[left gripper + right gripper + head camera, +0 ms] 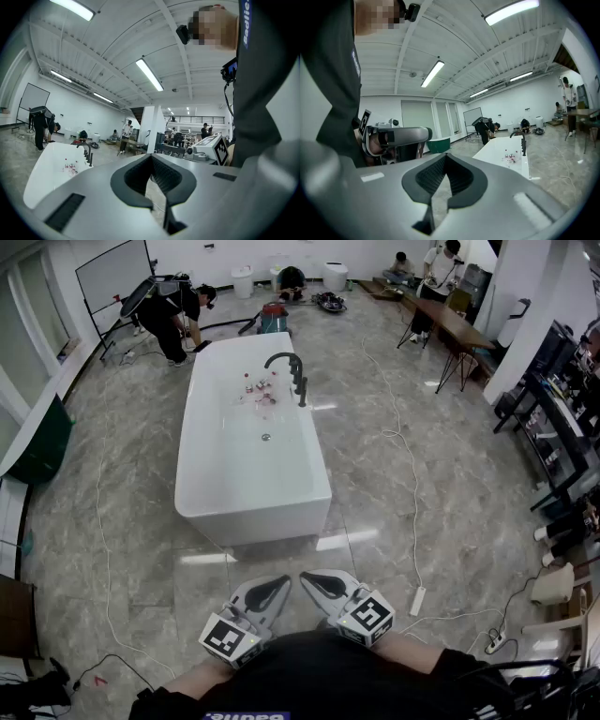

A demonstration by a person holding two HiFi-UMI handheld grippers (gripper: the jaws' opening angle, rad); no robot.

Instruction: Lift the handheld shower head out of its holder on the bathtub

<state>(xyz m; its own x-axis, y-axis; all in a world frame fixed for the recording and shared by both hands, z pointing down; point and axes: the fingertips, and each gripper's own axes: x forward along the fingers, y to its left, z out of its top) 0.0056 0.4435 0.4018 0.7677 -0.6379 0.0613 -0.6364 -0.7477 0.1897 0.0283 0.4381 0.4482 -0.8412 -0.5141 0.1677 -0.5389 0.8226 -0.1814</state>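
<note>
A white freestanding bathtub [211, 474] stands on the marble floor ahead of me. On its right rim is a black curved faucet [281, 358], with the slim black handheld shower head [302, 390] upright in its holder beside it. Both grippers are held close to my body, far short of the tub. My left gripper [281, 583] and right gripper [307, 577] are shut with nothing in them. In the left gripper view the tub [44, 176] and faucet [87, 152] lie at the left. The right gripper view has the tub [499, 157] and faucet [522, 140] at the right.
Small bottles [259, 392] lie inside the tub near the faucet. A cable and power strip [418, 600] run along the floor on the right. Several people work at the far end, one bent over by a whiteboard [112, 273]. Tables [455, 324] line the right side.
</note>
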